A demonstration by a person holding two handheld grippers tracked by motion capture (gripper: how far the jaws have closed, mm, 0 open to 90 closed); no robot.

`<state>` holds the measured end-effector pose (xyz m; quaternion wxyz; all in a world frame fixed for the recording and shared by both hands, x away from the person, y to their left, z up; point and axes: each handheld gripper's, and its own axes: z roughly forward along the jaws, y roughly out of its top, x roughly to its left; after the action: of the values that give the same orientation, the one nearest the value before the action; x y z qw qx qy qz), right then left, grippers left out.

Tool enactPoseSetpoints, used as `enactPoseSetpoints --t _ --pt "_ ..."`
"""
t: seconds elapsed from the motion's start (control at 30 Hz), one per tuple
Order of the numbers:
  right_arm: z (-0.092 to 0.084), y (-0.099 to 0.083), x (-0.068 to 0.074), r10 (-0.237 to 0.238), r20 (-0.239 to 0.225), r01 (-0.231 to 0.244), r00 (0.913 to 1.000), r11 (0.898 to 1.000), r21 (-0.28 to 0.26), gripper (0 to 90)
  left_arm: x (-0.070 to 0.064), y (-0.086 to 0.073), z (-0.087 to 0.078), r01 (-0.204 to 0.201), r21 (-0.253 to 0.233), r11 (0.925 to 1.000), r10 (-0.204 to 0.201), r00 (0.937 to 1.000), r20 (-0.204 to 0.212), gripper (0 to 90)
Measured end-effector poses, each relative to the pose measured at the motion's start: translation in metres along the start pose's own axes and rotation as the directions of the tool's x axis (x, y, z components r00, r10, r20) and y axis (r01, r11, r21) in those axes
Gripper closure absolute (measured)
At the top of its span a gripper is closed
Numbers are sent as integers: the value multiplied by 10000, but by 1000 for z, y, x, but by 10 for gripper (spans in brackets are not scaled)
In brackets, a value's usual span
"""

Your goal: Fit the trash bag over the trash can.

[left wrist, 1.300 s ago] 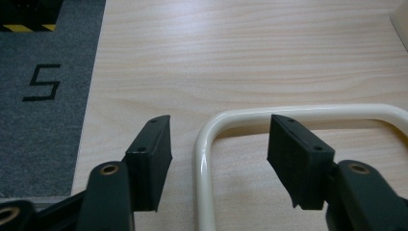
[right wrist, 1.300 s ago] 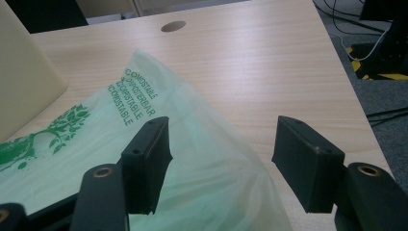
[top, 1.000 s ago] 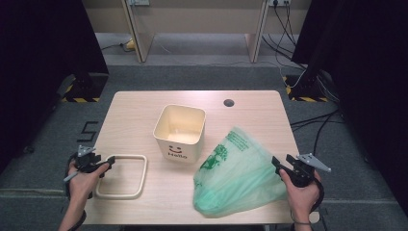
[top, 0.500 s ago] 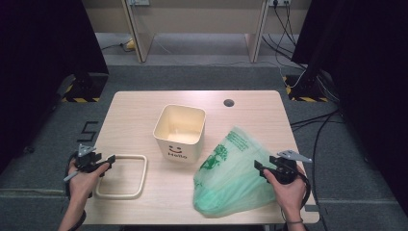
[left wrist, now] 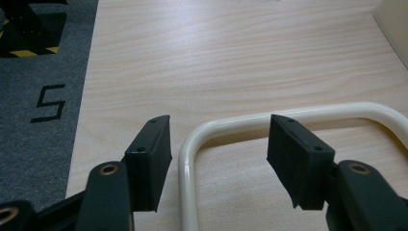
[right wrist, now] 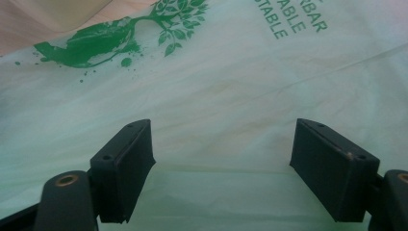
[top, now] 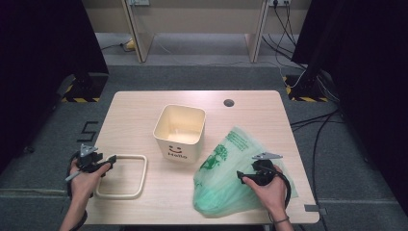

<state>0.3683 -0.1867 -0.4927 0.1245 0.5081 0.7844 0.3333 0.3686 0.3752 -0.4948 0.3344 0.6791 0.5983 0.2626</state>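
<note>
Right tongs [top: 246,177] hover wide open, gripping nothing, over the green bag [top: 231,173] lying near-right on the bench [top: 269,110]. Left tongs [top: 108,161] gape around the cream frame's [top: 137,159] left corner, not pinching.

The wooden table [top: 269,115] bears a small round dark grommet hole [top: 229,102] near its far edge. Grey carpet [top: 202,77] surrounds the table, with a black figure "5" [top: 89,131] marked on the floor at the table's left and yellow-and-black hazard-striped strips [top: 79,99] lying at the foot of the black curtains [top: 43,62] on both sides. Beyond the table stand light wooden furniture legs [top: 134,29], and black cables [top: 317,125] trail over the floor at the right.
</note>
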Motion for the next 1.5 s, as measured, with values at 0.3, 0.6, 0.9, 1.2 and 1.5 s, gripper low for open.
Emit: enactPoseSetpoints --t 0.3,0.6,0.9,1.2,1.5 --pt "8 -3 6 -551 186 545 9983 9979 348 223 1 -1 0 -38 30 10000 38 10000 -14 409" --pt "13 -6 11 -1444 317 1432 9890 9890 369 196 0 -2 0 -110 53 9999 110 9999 18 411" --pt "10 -9 12 -1534 635 1518 9861 9880 296 328 -1 -2 -1 -137 22 9999 137 9999 19 416" --pt "5 -9 0 -1020 495 1025 9935 9947 -67 845 -2 -2 -1 -170 -8 9999 171 9998 43 428" --pt "3 -6 -6 -241 72 245 9997 9975 -661 900 -1 -2 -1 -155 -108 9998 155 9999 -3 434"
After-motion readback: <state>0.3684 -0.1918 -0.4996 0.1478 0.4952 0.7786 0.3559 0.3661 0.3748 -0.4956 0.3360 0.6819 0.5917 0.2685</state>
